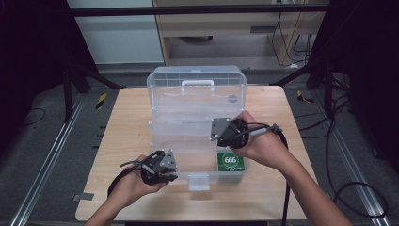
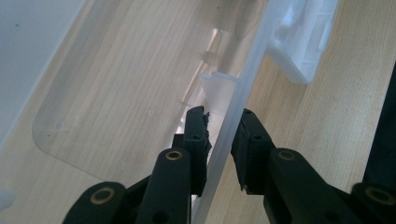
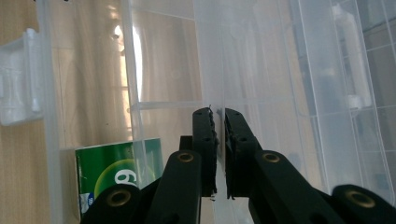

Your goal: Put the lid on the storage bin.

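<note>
Two grippers are working one clear box sitting mid-surface: left gripper is pinching its front wall, right gripper is pinching an inner tray edge above the green pack. Thin slick plastic may be slipping free, dropping the tray.

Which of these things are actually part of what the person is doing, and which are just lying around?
In use:
clear plastic box
left gripper, on its front wall
right gripper, on an inner tray wall

Just lying about:
green packet inside
yellow-black tape on the floor
</note>
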A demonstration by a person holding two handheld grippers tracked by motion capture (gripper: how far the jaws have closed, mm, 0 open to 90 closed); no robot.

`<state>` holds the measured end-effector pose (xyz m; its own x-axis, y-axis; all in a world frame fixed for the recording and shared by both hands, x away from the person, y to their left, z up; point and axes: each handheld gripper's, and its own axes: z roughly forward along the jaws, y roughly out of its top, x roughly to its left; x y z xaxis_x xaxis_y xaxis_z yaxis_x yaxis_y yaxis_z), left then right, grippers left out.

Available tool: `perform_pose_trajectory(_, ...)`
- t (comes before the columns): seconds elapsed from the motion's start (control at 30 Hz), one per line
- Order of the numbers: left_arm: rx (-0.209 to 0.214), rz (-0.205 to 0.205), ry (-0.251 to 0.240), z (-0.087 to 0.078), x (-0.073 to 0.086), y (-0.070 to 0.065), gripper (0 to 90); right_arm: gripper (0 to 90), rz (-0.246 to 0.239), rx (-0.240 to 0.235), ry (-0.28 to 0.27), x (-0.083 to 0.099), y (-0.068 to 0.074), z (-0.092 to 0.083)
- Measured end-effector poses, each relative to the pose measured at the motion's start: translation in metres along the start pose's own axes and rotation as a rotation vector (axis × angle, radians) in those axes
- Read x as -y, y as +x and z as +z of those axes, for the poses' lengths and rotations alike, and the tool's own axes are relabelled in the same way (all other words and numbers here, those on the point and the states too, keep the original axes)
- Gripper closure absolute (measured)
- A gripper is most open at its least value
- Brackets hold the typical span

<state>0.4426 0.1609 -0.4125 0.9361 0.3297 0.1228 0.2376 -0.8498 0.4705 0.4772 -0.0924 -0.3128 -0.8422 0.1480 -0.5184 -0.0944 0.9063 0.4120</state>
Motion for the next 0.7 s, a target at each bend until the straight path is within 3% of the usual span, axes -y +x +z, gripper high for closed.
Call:
perform_pose_trajectory(0.07,-0.003,0.000,-0.004,0.000,0.000,-0.001,75.8,84.6,0.002,-0.002,-0.004,0.001,0.002,-0.001)
perform_pose_trajectory(0.1,0.001,-0.042,-0.008,0.000,0.002,-0.004,75.6,84.6,0.003,-0.003,-0.007,0.002,0.003,-0.001)
perform_pose_trajectory(0.17,-0.005,-0.043,-0.015,0.001,0.003,-0.005,75.3,84.6,0.003,-0.011,-0.009,0.002,0.005,-0.002)
perform_pose_trajectory(0.33,-0.030,-0.030,-0.027,0.001,0.005,-0.009,74.1,84.5,-0.003,-0.027,-0.005,0.004,0.010,-0.003)
perform_pose_trajectory(0.4,-0.048,0.011,-0.032,0.000,0.005,-0.006,73.2,84.3,0.003,-0.032,-0.009,0.004,0.010,-0.004)
perform_pose_trajectory(0.47,-0.065,0.000,-0.041,-0.002,0.007,-0.006,66.7,84.2,0.008,-0.033,-0.012,0.005,0.010,-0.004)
perform_pose_trajectory(0.57,-0.049,-0.021,-0.096,-0.012,0.012,-0.008,63.2,84.2,0.009,-0.032,-0.018,0.006,0.009,-0.004)
perform_pose_trajectory(0.6,-0.060,-0.022,-0.110,-0.018,0.014,-0.009,61.2,84.2,0.008,-0.032,-0.018,0.006,0.009,-0.004)
perform_pose_trajectory(0.7,-0.053,-0.048,-0.208,-0.038,0.018,-0.013,56.1,84.2,0.009,-0.030,-0.020,0.006,0.010,-0.004)
